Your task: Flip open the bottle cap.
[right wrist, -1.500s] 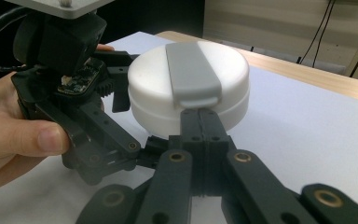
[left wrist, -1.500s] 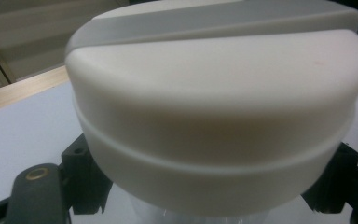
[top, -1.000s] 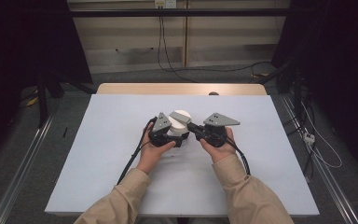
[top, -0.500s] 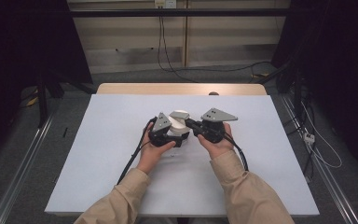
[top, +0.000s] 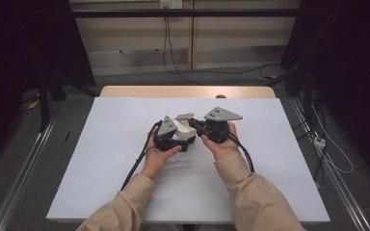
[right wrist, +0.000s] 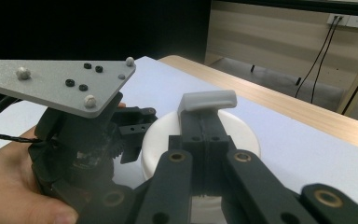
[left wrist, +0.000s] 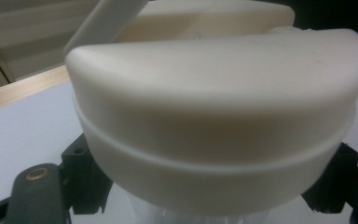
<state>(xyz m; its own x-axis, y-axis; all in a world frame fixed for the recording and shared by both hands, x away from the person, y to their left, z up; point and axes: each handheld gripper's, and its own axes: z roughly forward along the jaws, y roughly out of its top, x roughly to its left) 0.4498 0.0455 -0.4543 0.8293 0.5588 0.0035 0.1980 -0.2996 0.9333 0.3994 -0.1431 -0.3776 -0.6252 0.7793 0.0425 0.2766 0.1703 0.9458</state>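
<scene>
A white-lidded container (top: pixel 187 131) with a clear body is held above the table between both grippers. My left gripper (top: pixel 178 140) is shut on it from the left. In the left gripper view its lid (left wrist: pixel 214 107) looms close, with black fingers (left wrist: pixel 81 172) at either side. My right gripper (right wrist: pixel 207 120) comes in from the right. Its jaws are pressed together on the lid's pale grey flip tab (right wrist: pixel 208 100), which stands up from the round lid (right wrist: pixel 244 135). That tab (top: pixel 184 116) shows on top in the high view.
The white table top (top: pixel 101 159) has a wooden strip (top: pixel 183 91) along its far edge. Black cables (top: pixel 137 163) trail from both grippers toward the person. Metal rails (top: pixel 19 178) run along the floor at both sides, and more cables lie behind the table.
The right gripper and its grey plate have shifted slightly up and toward the left gripper. The lid's round top shows less and the tab stands higher. The left hand has stayed put.
</scene>
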